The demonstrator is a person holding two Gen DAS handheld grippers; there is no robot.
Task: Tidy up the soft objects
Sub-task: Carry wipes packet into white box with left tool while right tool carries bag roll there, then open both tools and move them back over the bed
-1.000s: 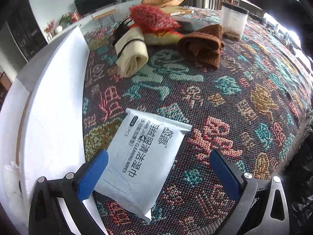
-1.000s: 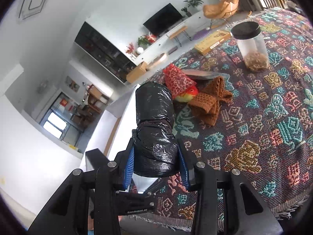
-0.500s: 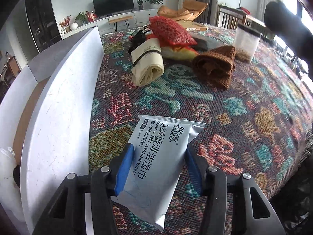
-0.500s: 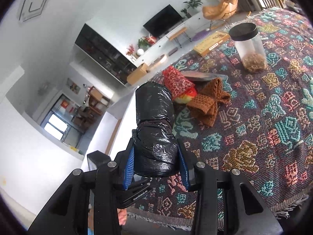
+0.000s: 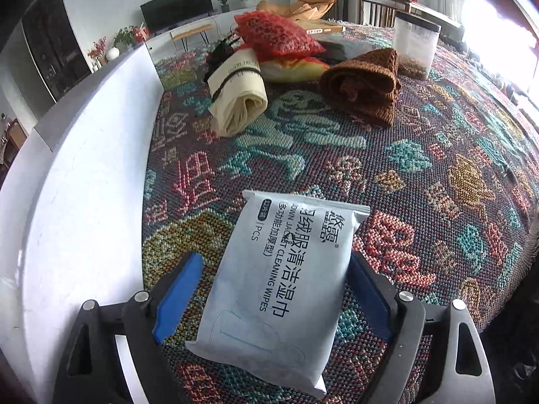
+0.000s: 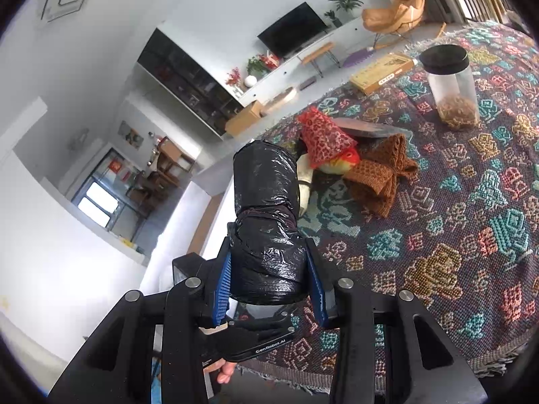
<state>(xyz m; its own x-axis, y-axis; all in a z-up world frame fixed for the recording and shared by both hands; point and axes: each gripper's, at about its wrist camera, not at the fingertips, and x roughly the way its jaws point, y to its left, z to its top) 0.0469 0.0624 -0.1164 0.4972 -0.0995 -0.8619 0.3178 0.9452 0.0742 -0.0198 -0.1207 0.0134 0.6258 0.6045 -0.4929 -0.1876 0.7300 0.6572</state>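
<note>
A: What lies furthest left in the left wrist view?

B: A white curved board [image 5: 84, 175] along the edge of the dark woven cloth with many-coloured patterns [image 5: 438, 155]. Next comes the left gripper [image 5: 274, 294], whose jaws have just been opening. The pale blue flat pack of cleaning wipes [image 5: 279, 276] lies on the cloth between them; there is a clear gap at the left blue pad [image 5: 178, 298], while the right pad sits just beside the pack's edge.

A: And further back?

B: A cream rolled cloth bag tied with a dark cord [image 5: 237, 92], then a red net pouch [image 5: 274, 38] on a yellow soft thing, then a brown knitted folded cloth [image 5: 365, 82], then a clear plastic jar with a black lid [image 5: 416, 47].

A: The right gripper [image 6: 269, 281]?

B: Closed firmly on a black crinkled plastic-bag roll [image 6: 266, 222], held above the cloth's left edge, well apart from the brown knit.
</note>
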